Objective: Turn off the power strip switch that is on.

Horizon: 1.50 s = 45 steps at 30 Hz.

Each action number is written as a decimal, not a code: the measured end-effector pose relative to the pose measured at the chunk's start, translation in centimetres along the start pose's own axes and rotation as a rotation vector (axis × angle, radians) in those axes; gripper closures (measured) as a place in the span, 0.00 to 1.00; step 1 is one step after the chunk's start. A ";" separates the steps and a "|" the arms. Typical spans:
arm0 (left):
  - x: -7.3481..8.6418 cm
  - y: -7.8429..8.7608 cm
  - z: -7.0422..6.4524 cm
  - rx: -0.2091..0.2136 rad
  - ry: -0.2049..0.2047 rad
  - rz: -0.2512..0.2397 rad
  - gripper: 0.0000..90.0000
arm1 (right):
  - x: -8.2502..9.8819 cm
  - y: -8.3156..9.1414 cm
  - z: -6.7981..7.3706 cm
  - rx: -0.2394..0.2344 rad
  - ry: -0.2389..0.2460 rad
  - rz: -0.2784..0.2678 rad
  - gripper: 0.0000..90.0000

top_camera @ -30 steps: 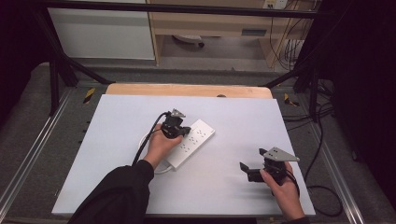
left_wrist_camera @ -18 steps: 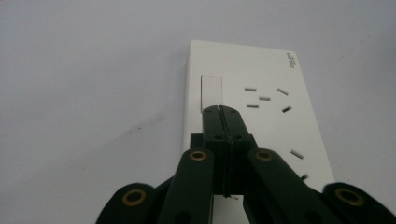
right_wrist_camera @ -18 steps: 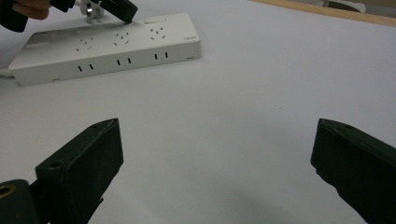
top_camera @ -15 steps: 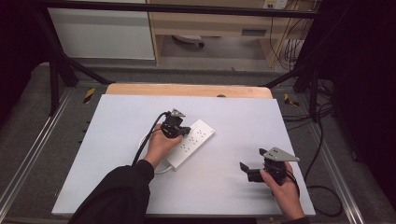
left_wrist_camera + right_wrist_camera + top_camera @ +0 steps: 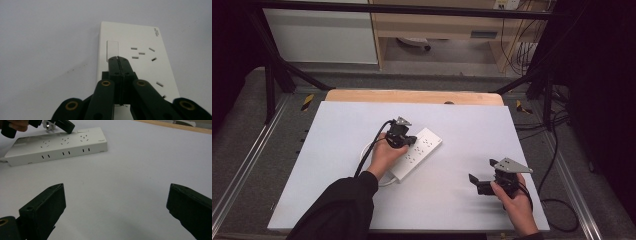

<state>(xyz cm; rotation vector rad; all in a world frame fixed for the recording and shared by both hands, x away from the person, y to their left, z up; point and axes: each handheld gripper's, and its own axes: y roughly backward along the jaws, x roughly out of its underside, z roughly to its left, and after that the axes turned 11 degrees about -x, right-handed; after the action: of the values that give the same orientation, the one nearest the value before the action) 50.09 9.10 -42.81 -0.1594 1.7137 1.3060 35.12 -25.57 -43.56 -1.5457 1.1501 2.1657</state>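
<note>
Power strip mid-table, a gripper over it, the other off to the right.

The power strip [image 5: 416, 153] lies slantwise on the table [image 5: 332, 130]; the left gripper [image 5: 408, 141] sits above its middle, the right gripper [image 5: 479, 183] well apart, nearer the person's edge.

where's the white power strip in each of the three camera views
High view: power strip at mid-table, slanted, under the left tool.
Left gripper view: upper centre-right, running up from the shut jaws.
Right gripper view: top left, lying across.
Shared landmark: its rectangular switch at one end.
</note>
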 end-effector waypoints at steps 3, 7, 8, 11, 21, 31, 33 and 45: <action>0.0 0.0 0.0 -0.003 -0.003 -0.005 1.00 | 0.0 0.0 0.0 -0.001 0.002 0.000 0.03; 0.0 0.0 -0.1 -0.005 -0.006 -0.007 1.00 | 0.0 0.0 0.0 -0.001 0.000 0.000 0.03; 0.0 0.0 -0.1 -0.005 -0.006 -0.008 1.00 | 0.0 0.0 0.0 -0.001 0.001 0.000 0.03; 0.0 0.0 -0.1 -0.011 -0.011 -0.015 1.00 | 0.0 0.0 0.0 -0.001 -0.001 -0.001 0.03; 0.0 0.2 0.0 -0.008 -0.002 -0.012 1.00 | 0.0 0.0 0.0 -0.002 -0.001 -0.003 0.03; -0.2 0.8 -0.1 -0.006 -0.013 -0.023 1.00 | 0.0 0.0 0.0 -0.001 -0.002 -0.003 0.03; -0.2 1.0 0.0 -0.012 -0.015 -0.025 1.00 | 0.0 0.1 0.0 0.000 -0.001 -0.004 0.03; -0.6 2.6 -0.3 -0.020 -0.008 -0.066 0.87 | -0.1 0.1 0.0 0.001 -0.001 -0.009 0.03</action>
<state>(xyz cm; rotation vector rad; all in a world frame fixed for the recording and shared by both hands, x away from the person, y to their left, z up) 48.68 9.76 -40.61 -0.2200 1.6759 1.2740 35.10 -25.69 -43.43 -1.5461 1.1416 2.1604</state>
